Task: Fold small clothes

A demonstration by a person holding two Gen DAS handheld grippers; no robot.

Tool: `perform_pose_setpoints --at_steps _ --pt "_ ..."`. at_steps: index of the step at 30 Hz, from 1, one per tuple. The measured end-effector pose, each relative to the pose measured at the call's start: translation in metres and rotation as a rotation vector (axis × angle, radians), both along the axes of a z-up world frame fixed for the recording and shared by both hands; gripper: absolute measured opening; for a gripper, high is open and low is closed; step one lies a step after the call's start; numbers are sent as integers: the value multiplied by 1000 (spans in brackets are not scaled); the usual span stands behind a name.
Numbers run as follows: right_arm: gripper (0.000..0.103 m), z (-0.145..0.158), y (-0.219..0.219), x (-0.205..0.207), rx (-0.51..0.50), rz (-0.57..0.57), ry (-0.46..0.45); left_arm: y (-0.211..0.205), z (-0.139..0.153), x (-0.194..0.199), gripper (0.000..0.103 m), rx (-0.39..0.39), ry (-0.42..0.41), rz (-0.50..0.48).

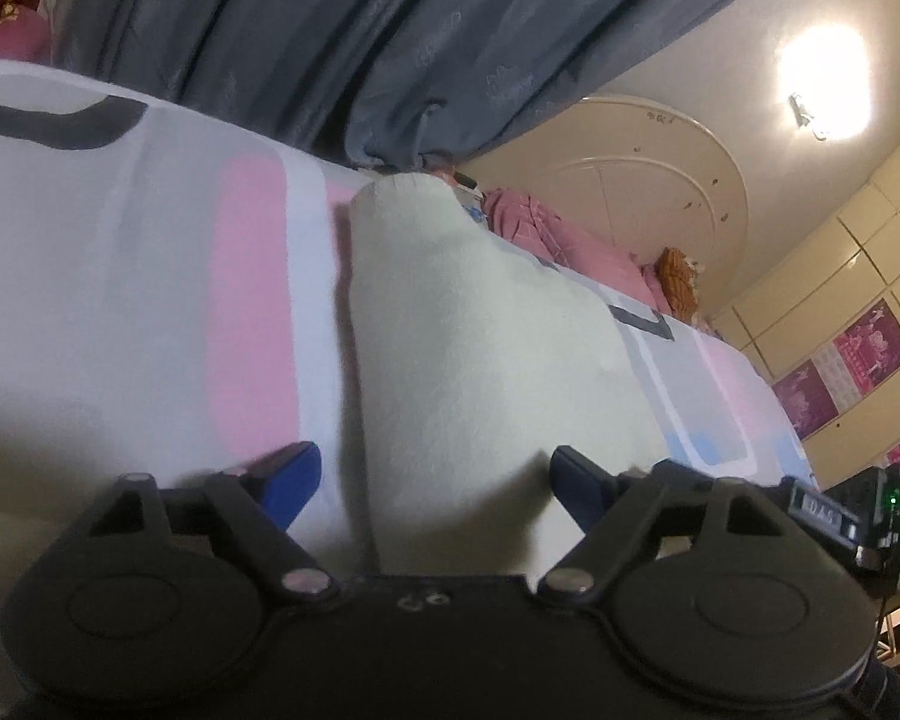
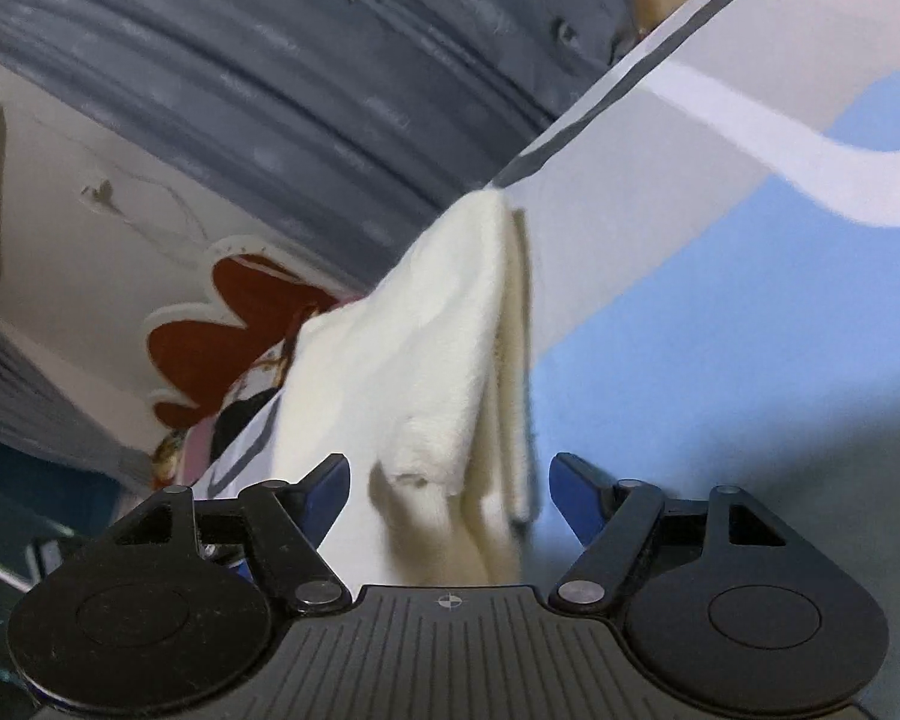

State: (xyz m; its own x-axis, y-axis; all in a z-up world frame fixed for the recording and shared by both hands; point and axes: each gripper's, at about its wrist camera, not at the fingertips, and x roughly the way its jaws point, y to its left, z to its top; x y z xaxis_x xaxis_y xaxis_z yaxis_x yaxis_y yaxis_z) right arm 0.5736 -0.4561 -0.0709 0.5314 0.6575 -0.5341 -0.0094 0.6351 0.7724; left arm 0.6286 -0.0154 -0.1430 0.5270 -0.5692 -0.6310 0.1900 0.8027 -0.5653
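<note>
Patterned bedsheet [image 1: 120, 252], one cream garment [image 1: 462, 360]

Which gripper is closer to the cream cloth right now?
About equal. Left gripper is open over the cream cloth, one finger past its edge on the bedsheet. Right gripper is open, straddling the cloth's folded edge.

Bedsheet [image 1: 120, 276] left of cream cloth [image 1: 462, 360] seems bare.
</note>
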Motion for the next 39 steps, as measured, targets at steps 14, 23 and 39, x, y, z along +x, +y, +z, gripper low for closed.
perform_pose_setpoints --at_steps 14,23,39 --pt "32 28 58 -12 -408 50 -166 -50 18 -10 39 199 -125 4" --pt "29 73 89 -49 -519 76 -331 -28 59 -45 37 183 -206 14" --pt "30 106 250 -111 -451 200 -419 112 88 -117 37 259 -177 114"
